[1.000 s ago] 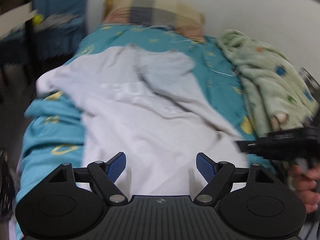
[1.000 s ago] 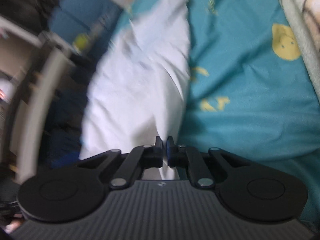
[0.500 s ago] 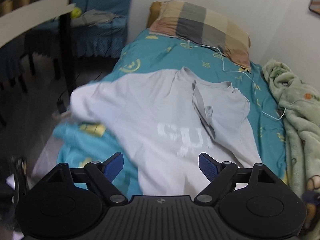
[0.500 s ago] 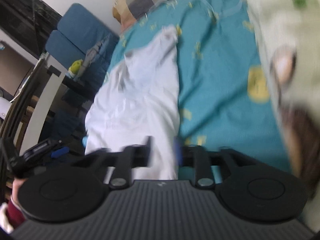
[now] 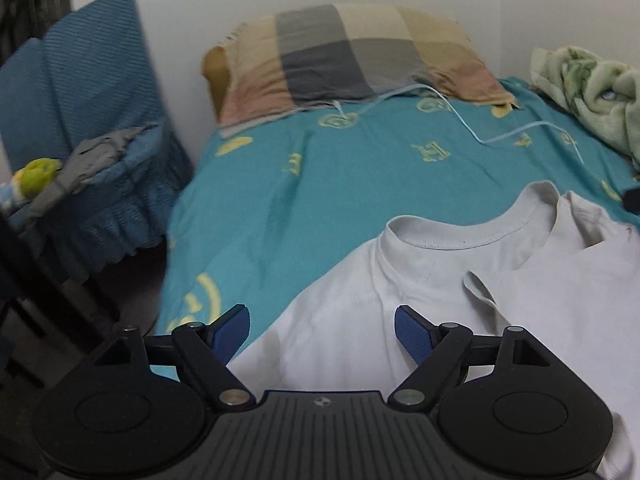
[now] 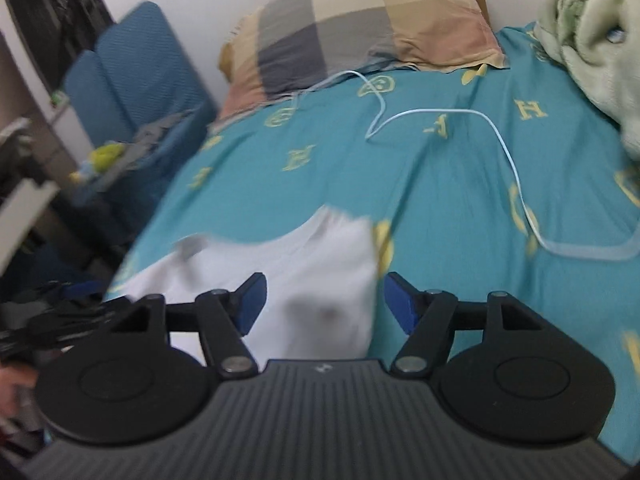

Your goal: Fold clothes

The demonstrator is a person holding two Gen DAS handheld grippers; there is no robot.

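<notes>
— Surface and room?
— Bed under a teal sheet (image 5: 360, 184) with yellow letters and smiley prints. Checked pillow (image 5: 352, 60) against the white wall at the head. Pale cable (image 6: 500, 136) looping across the sheet. Green fleece blanket (image 5: 592, 96) bunched on the right side. Blue covered chair (image 5: 80, 92) left of the bed, with grey cloth and a yellow-green toy on its seat.

— Fingers of the left gripper (image 5: 322, 330)?
— Spread wide, closing slightly. Blue pads (image 5: 412, 330) bare, pinching nothing.

— And the right gripper (image 6: 322, 300)?
— Apart and opening wider. Nothing clamped; pads clear of the cloth.

— The white T-shirt (image 5: 440, 300)?
— Flat on the sheet at the near part of the bed, neckline toward the pillow, one sleeve folded across the chest. In the left wrist view, shoulder and upper chest showing between and beyond the fingers, the left finger over bare sheet just off the shirt's edge. In the right wrist view, blurred: the shirt's right edge (image 6: 320, 276) seen in the gap between the fingers, nearer the left one; the right finger over sheet.
</notes>
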